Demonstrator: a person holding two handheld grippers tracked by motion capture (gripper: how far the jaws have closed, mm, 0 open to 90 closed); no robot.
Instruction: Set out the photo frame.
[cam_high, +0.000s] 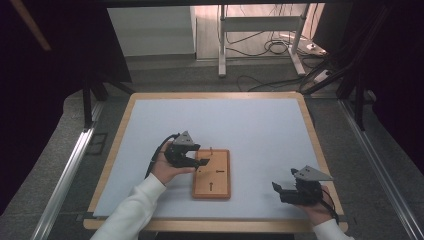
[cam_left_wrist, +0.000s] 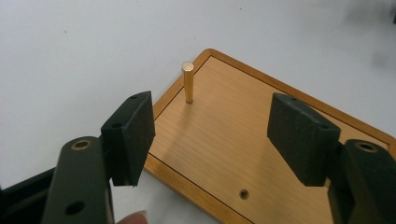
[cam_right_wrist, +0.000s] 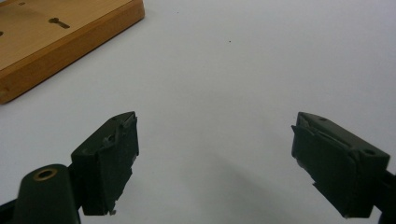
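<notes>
Wooden board (cam_left_wrist: 261, 140) with 1 upright brass peg (cam_left_wrist: 188, 81), 2 grippers, left (cam_left_wrist: 210, 140) and right (cam_right_wrist: 215, 163), fingers wide apart, empty

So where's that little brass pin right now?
The brass pin stands upright in the wooden board near its far corner, just beyond the open left gripper in the left gripper view.

In the high view the left hand-held gripper (cam_high: 199, 162) covers the wooden board's (cam_high: 220, 187) left edge, and the brass pin (cam_left_wrist: 188, 81) near its far corner is too small to make out. The right gripper view cuts the board at the frame's corner.
</notes>
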